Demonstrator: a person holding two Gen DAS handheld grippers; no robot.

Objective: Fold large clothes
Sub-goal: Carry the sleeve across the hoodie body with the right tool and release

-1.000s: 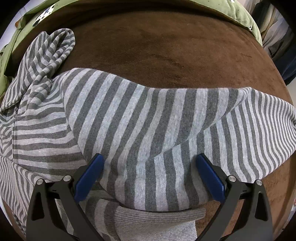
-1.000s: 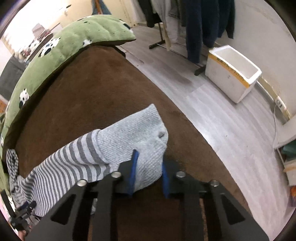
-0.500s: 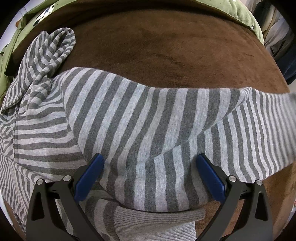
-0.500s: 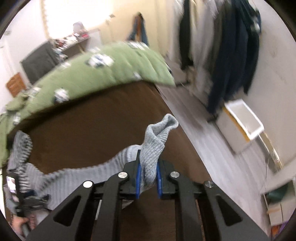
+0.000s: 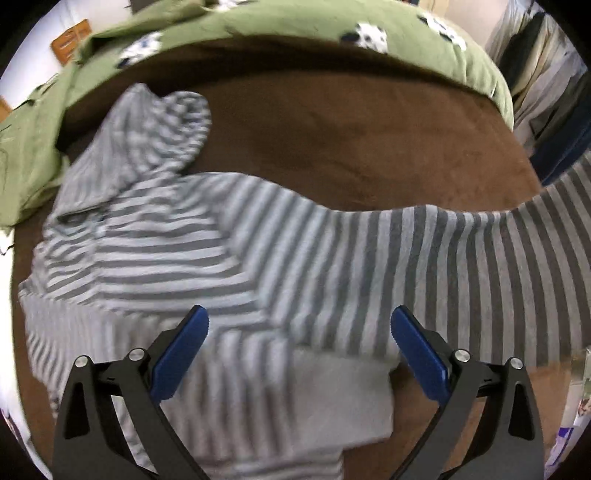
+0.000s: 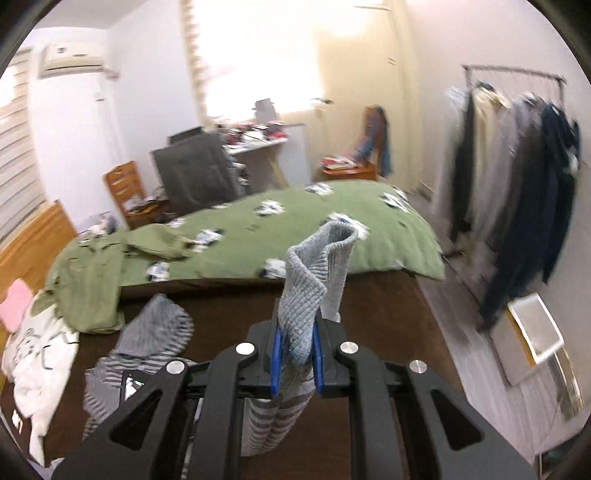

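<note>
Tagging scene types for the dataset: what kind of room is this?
Looks like a bedroom: a bed with a green quilt, a clothes rack of hanging coats along the wall, and a cluttered desk by the bright window.

The striped hoodie lay on the brown blanket, in front of the green duvet; its sleeve ran off rightward.

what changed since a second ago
The right gripper lifted the sleeve cuff off the brown blanket and tipped up, so its view now takes in the room; the sleeve now rises off to the right. The left gripper pulled back from the hoodie. Same as before: right shut on the cuff, left open and empty.
</note>
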